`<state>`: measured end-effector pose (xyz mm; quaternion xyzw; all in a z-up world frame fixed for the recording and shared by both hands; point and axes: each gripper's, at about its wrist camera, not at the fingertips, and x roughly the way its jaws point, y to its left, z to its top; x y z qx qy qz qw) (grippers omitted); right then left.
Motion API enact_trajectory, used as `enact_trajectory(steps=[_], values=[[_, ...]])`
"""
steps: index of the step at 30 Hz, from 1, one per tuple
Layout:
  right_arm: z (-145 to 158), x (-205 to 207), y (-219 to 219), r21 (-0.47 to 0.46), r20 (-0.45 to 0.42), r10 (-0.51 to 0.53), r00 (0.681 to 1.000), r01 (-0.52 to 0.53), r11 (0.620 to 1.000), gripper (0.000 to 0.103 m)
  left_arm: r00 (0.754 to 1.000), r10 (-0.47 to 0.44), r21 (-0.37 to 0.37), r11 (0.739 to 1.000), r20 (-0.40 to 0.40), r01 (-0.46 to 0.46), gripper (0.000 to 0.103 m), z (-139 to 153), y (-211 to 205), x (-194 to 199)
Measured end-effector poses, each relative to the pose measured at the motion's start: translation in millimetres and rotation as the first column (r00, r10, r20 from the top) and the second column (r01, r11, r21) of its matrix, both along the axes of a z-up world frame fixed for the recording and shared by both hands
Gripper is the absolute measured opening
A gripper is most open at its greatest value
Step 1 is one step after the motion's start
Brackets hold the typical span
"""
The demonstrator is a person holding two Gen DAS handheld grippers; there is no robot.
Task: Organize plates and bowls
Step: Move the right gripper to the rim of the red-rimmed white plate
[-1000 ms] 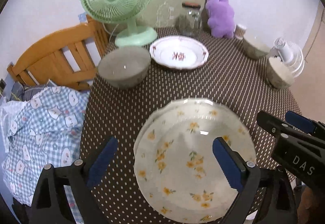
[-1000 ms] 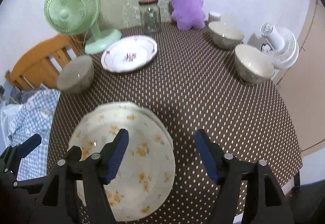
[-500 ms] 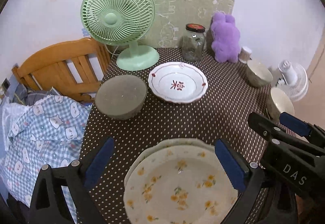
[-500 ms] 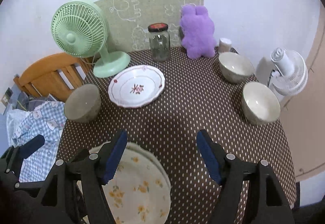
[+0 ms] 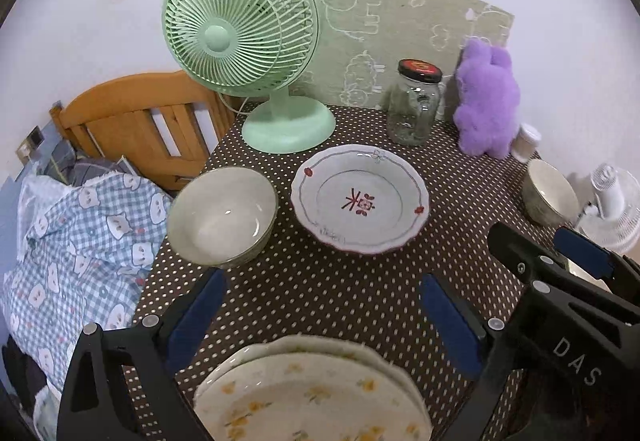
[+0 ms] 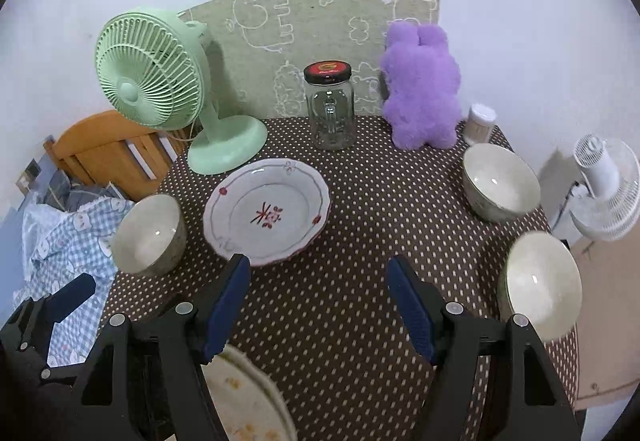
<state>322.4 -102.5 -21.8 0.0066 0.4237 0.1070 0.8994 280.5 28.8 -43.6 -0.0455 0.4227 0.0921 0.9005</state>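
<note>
A stack of yellow-flowered plates (image 5: 312, 393) (image 6: 244, 397) lies at the near edge of a round table with a brown dotted cloth (image 5: 340, 293) (image 6: 360, 233). A white plate with a red motif (image 5: 360, 201) (image 6: 266, 211) sits mid-table. One grey bowl (image 5: 222, 217) (image 6: 150, 235) stands at the left, two more bowls (image 6: 498, 181) (image 6: 540, 285) at the right. My left gripper (image 5: 320, 305) hangs open above the stack's far rim, nothing between its fingers. My right gripper (image 6: 320, 289) is open over bare cloth, right of the stack.
A green fan (image 5: 248, 41) (image 6: 160, 77), a glass jar (image 5: 414, 105) (image 6: 329, 109), a purple plush toy (image 5: 486, 101) (image 6: 420, 89) and a small white container (image 6: 478, 123) line the back edge. A wooden headboard (image 5: 136, 121) and checked bedding (image 5: 80, 249) lie left; a white fan (image 6: 604, 189) right.
Both grippers have drawn back from the flowered plates, which slid to the bottom of both views. More of the table and wall now shows. Both stayed open.
</note>
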Motion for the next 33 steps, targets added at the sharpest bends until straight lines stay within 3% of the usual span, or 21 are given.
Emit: enact_trajectory(steps=[12,16,19,20,33], values=[[-40,72,-2,0.017,-0.023,0.046,0.999,-0.046,0.999,0.074,0.991,0.133,-0.011,0.991,-0.034,-0.133,0.089,-38,-3,57],[-58,93,4,0.010,-0.041,0.055,0.998,-0.055,0.998,0.074,0.985,0.162,0.000,0.987,-0.053,-0.163,0.083,-54,1,75],[-74,109,7,0.018,-0.063,0.053,0.997,-0.052,0.998,0.074,0.979,0.193,0.029,0.981,-0.065,-0.192,0.069,-65,3,86],[-78,113,8,0.022,-0.069,0.053,0.996,-0.052,0.998,0.074,0.979,0.191,0.033,0.981,-0.067,-0.189,0.069,-68,2,89],[-124,142,22,0.053,-0.169,0.071,0.983,-0.062,0.997,0.047,0.969,0.199,0.039,0.980,-0.149,-0.195,0.069,-105,10,117]])
